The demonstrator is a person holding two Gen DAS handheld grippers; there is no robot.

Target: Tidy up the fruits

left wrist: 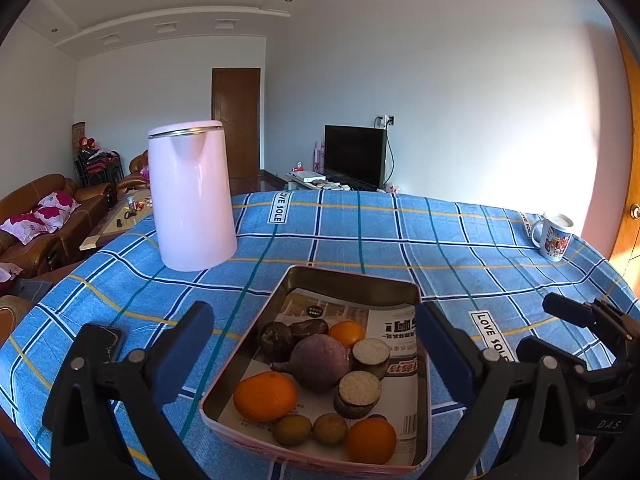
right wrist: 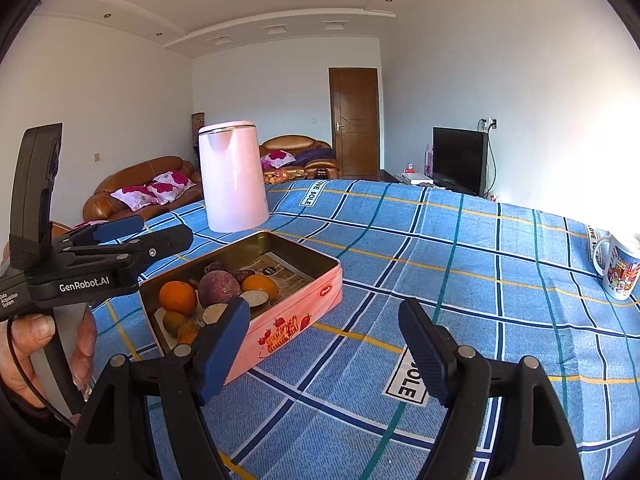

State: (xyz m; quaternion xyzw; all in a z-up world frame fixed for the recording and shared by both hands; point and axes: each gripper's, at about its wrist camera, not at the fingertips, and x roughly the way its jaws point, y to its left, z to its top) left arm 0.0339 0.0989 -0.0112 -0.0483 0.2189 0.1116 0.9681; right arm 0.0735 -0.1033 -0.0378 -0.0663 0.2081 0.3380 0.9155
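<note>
A pink tin (left wrist: 423, 408) of oranges (left wrist: 265, 396), a purple root (left wrist: 319, 362) and small brown fruits (left wrist: 292, 430) is seen near the table's (right wrist: 460, 248) front edge. Both the left gripper (left wrist: 316, 344) and right gripper (right wrist: 324, 344) are held wide apart, empty; the tin is straddled by the left, untouched.

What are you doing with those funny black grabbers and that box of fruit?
A person holds a grabber in each hand over a table with a blue checked cloth. The left gripper hangs open over the pink tin, which holds oranges and other produce. The right gripper is open beside the tin, empty. Nothing is picked up yet.
</note>
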